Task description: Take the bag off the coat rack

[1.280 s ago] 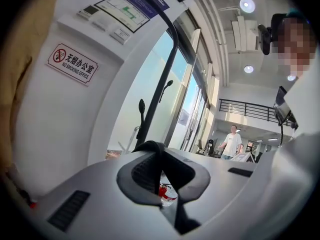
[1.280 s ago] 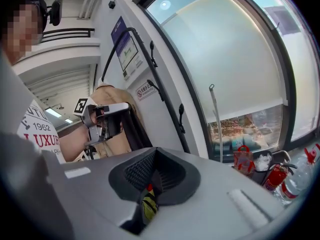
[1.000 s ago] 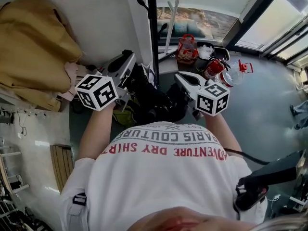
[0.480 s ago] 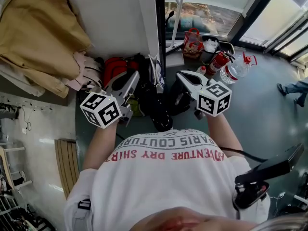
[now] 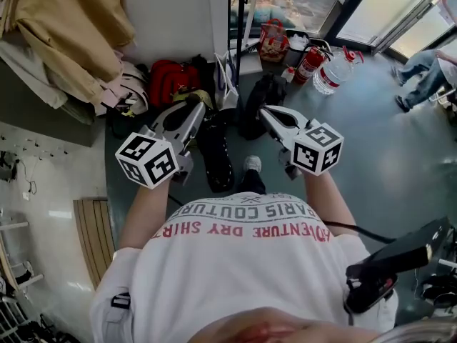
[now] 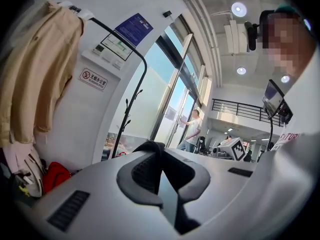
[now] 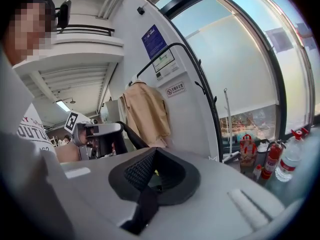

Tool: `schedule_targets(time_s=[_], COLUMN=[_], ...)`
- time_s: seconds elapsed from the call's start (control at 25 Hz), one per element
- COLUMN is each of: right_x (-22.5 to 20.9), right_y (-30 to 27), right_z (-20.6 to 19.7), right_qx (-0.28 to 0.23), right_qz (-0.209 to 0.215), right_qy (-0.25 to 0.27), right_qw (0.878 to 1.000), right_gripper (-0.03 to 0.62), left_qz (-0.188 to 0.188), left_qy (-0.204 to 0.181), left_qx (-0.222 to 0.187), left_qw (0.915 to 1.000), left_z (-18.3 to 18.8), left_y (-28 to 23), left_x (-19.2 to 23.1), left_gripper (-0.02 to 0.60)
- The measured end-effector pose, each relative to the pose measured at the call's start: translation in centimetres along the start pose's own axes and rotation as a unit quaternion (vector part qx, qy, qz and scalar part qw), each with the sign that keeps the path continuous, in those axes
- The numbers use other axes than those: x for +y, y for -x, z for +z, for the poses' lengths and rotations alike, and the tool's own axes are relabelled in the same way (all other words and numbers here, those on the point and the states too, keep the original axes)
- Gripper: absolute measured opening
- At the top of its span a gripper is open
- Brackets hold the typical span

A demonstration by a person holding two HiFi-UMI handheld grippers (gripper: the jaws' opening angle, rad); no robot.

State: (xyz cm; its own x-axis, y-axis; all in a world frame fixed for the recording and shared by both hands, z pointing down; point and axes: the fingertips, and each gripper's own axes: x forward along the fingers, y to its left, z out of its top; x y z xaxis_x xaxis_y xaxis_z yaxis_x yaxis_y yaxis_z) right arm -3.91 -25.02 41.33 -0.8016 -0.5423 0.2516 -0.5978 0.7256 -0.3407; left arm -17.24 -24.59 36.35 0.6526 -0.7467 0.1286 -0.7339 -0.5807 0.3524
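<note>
Bag identification is unsettled: a red fabric bag [image 5: 171,81], a pale tote bag [image 5: 226,84] and a black soft bag [image 5: 258,104] all sit low at the foot of the black tubular coat rack [image 5: 237,20]. I cannot tell which, if any, hangs from a hook rather than resting on the floor. A tan cloth coat [image 5: 68,27] hangs at the rack's left end and would mask anything hung behind it. My left gripper [image 5: 191,107] and right gripper [image 5: 265,111] are both closed with nothing between the jaws. They are held side by side, near level, pointing toward the pile and well apart from it; I judge this a transit posture, not a grasp. For room, open grey floor [image 5: 378,156] lies to the right. Beyond it a red fire extinguisher [image 5: 308,61] and a clear water bottle [image 5: 334,73] stand just beside each other near the window edge. The white pillar [image 5: 168,13] closes the far side behind the rack. The jaws must open before any pick.
</note>
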Motion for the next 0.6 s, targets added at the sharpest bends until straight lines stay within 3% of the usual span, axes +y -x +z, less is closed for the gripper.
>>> schedule_targets(time_s=[0.36,0.6], right_x=[8.6,13.5], right_y=[7.2,13.4], right_z=[-2.5,-6.6], right_qx=[-0.015,-0.014], right_qz=[-0.007,0.01], right_qy=[0.012,0.027], right_qw=[1.0,0.999], right_gripper=[0.002,0.002], left_qz=[-0.012,-0.008], left_qy=[-0.008,-0.023], left_qx=[-0.006,-0.004], left_qw=[0.9999,0.9997], left_z=[-2.5,-7.2], left_y=[9.4,14.0], left_x=[-7.7,-15.3], left_gripper=[0.015,0.015])
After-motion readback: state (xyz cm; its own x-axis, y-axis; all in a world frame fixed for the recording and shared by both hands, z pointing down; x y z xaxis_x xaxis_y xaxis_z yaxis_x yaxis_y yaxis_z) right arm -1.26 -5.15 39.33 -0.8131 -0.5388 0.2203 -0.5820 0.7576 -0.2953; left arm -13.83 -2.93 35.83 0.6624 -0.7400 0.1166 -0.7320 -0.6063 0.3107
